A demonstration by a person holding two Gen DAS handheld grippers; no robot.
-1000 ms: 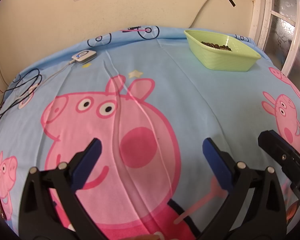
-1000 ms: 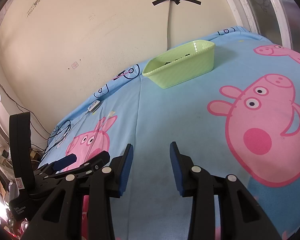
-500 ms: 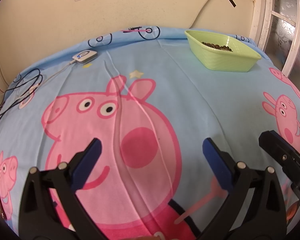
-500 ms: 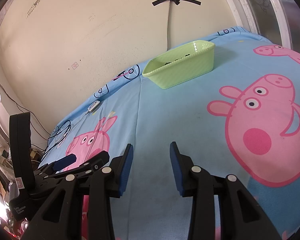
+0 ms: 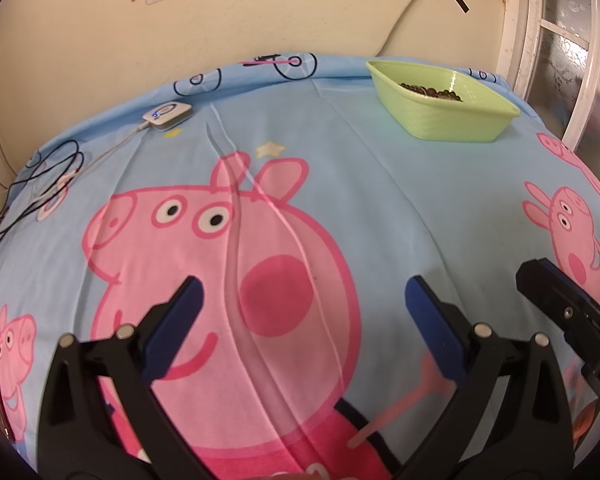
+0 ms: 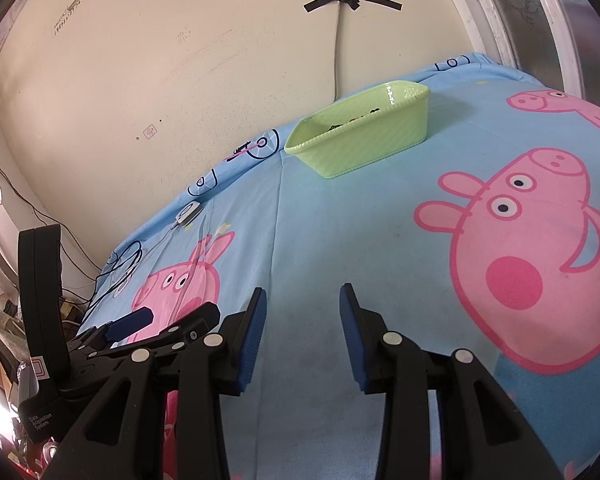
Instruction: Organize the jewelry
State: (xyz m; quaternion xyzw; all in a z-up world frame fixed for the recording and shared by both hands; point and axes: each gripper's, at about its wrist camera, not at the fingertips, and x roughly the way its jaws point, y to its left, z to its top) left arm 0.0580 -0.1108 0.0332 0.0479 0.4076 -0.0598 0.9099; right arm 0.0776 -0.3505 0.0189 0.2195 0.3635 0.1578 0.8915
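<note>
A light green plastic basket (image 5: 452, 116) stands at the far right of the bed, near the wall. Dark beaded jewelry (image 5: 430, 91) lies inside it. The basket also shows in the right wrist view (image 6: 364, 136), where only a little of its contents is visible. My left gripper (image 5: 304, 300) is open and empty, low over the blue cartoon-pig sheet (image 5: 380, 200). My right gripper (image 6: 302, 312) is open and empty, hovering over the sheet to the right of the left gripper (image 6: 132, 322). Both grippers are far from the basket.
A small white device (image 5: 167, 115) with a cable lies at the back left of the bed, with black wires (image 5: 40, 184) looped beside it. A cream wall stands behind the bed. A white window frame (image 5: 580, 60) is at the right.
</note>
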